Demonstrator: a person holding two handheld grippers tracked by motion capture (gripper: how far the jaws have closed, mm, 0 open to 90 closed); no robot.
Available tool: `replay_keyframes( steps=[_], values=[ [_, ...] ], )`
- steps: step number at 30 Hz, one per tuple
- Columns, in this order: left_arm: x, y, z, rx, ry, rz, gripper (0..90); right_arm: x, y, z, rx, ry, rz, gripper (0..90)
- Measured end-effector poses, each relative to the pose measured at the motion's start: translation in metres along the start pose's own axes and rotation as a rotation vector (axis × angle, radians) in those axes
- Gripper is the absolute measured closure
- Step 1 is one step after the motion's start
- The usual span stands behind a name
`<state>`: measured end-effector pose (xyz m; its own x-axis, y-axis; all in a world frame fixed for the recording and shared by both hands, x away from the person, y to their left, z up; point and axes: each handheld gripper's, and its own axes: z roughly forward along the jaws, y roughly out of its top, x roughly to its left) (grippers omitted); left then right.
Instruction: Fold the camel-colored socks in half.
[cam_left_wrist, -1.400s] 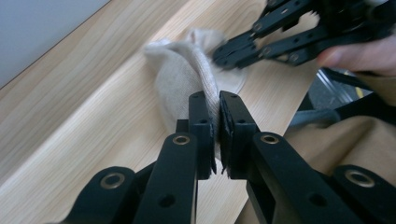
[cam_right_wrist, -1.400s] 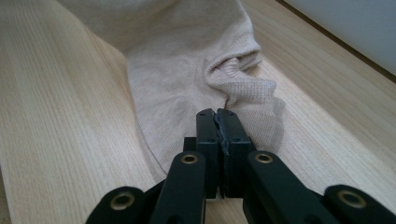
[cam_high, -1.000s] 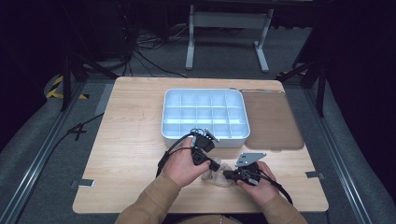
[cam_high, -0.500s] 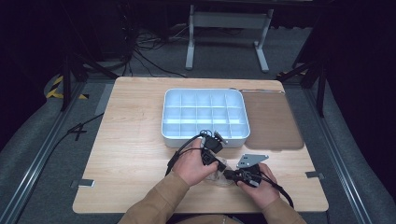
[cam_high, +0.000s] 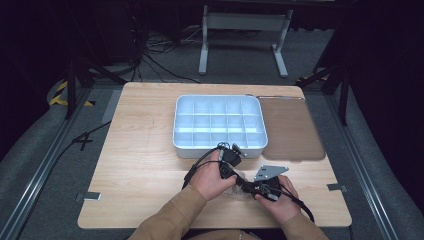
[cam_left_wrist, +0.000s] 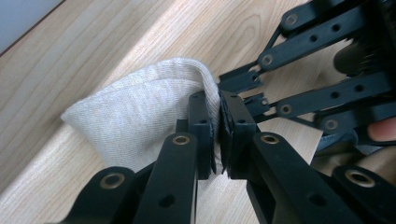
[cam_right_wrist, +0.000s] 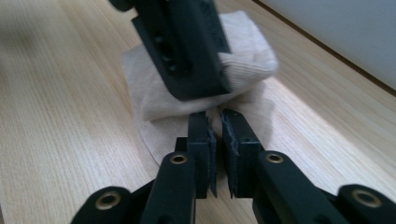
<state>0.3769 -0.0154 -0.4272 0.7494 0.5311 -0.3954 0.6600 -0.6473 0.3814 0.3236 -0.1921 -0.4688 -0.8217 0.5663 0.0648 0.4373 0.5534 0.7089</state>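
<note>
Bench (cam_high: 150, 150): pale wood, light grain, carried all items listed.

Mat (cam_high: 292, 127): brown, flat on the bench, just right of the tray.

Tray (cam_high: 219, 146): white, divided into compartments, sat at bench centre, beyond both hands.

Left hand (cam_high: 210, 177) and right hand (cam_high: 280, 202): met at the near edge of the bench, in front of the tray.

Cloth (cam_left_wrist: 140, 112): small, off-white, ribbed knit, lay on the bench between the two grippers, one fold lifted.

Left gripper (cam_left_wrist: 218, 128): jaws drawn nearly together, clamped on the raised edge of the cloth.

Right gripper (cam_right_wrist: 218, 140): jaws drawn close with a narrow slit between, tips at the lower edge of the cloth; grip on the fabric could not be confirmed.

Change against the frame a second before: left hand and left gripper shifted rightward toward the right gripper; tray and mat unmoved.
</note>
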Motion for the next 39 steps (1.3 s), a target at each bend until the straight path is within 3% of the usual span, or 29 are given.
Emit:
replay_keyframes(
  steps=[4, 7, 13, 18, 22, 28, 33, 36, 39],
  values=[
    [-0.002, -0.002, -0.003, -0.032, -0.019, 0.011, 70.3, -0.003, 0.004, -0.011, 0.018, -0.045, -0.006, 80.4],
    [-0.005, -0.005, -0.009, -0.074, -0.022, 0.017, 64.4, -0.007, 0.008, -0.024, -0.004, -0.057, 0.013, 80.5],
    [-0.008, -0.015, -0.032, -0.133, 0.002, 0.027, 66.3, -0.012, 0.015, -0.041, -0.035, -0.091, 0.017, 80.8],
    [-0.002, -0.027, -0.051, -0.159, 0.042, 0.009, 71.7, -0.004, 0.027, -0.043, -0.067, -0.052, -0.009, 81.9],
    [0.004, -0.036, -0.051, -0.112, 0.083, 0.000, 81.5, 0.006, 0.039, -0.035, -0.079, -0.015, -0.049, 85.6],
    [0.013, -0.044, -0.037, -0.065, 0.118, -0.019, 87.3, 0.014, 0.044, -0.014, -0.034, 0.021, -0.086, 87.9],
    [0.014, -0.043, -0.021, 0.005, 0.109, 0.009, 89.8, 0.014, 0.042, -0.008, -0.013, 0.015, -0.085, 87.3],
    [0.010, -0.040, -0.011, 0.063, 0.081, 0.034, 90.0, 0.011, 0.038, -0.007, 0.005, 0.009, -0.067, 86.3],
    [0.008, -0.039, -0.007, 0.087, 0.062, 0.038, 90.0, 0.009, 0.036, -0.007, 0.014, 0.008, -0.060, 85.5]
  ],
)
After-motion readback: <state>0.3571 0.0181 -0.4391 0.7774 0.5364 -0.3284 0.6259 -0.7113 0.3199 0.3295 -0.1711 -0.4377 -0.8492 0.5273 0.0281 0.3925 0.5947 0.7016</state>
